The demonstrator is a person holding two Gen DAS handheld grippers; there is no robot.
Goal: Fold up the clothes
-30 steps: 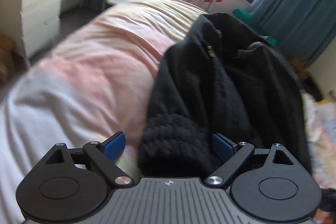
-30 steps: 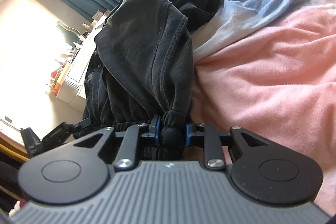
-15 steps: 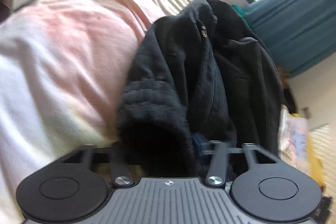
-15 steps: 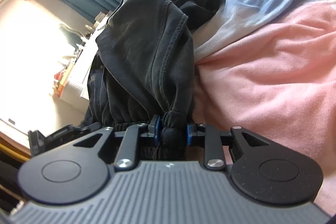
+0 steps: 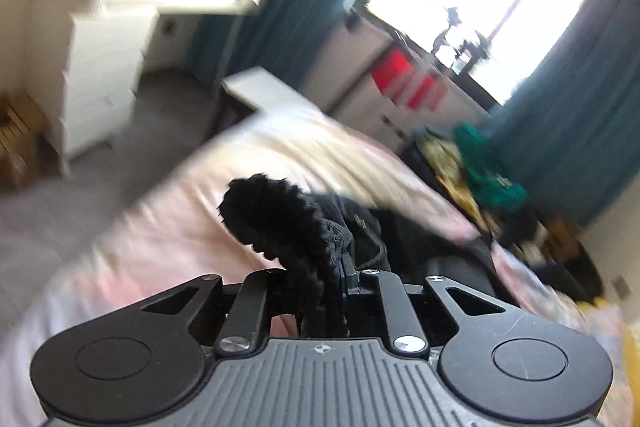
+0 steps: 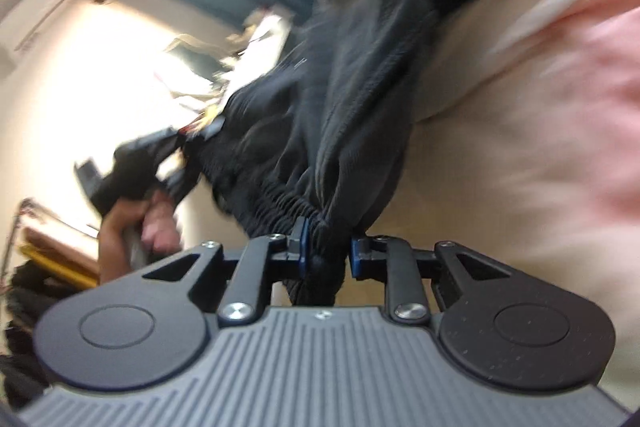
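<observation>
From the left wrist we see our left gripper (image 5: 316, 279) closing its jaws on the ribbed cuff (image 5: 280, 219) of the black garment (image 5: 400, 239), lifted over the pink bed (image 5: 168, 239).

From the right wrist, our right gripper (image 6: 326, 259) is closing on the garment's gathered waistband (image 6: 280, 207); a hand (image 6: 132, 227) shows at left.

Black garment (image 6: 352, 99): soft matt cloth, fine-ribbed body, gathered elastic hem (image 6: 280, 207), chunky rib-knit cuff (image 5: 280, 219); bedcover (image 5: 172, 227): matt pink and cream cloth, lightly creased. Left gripper (image 5: 320, 279) and right gripper (image 6: 326, 251): matt black plastic arms, ridged grey housing, bright metal pivot screws, blue pads; curtains (image 5: 580, 107): matt teal cloth; drawer unit (image 5: 100, 67): smooth white finish.
</observation>
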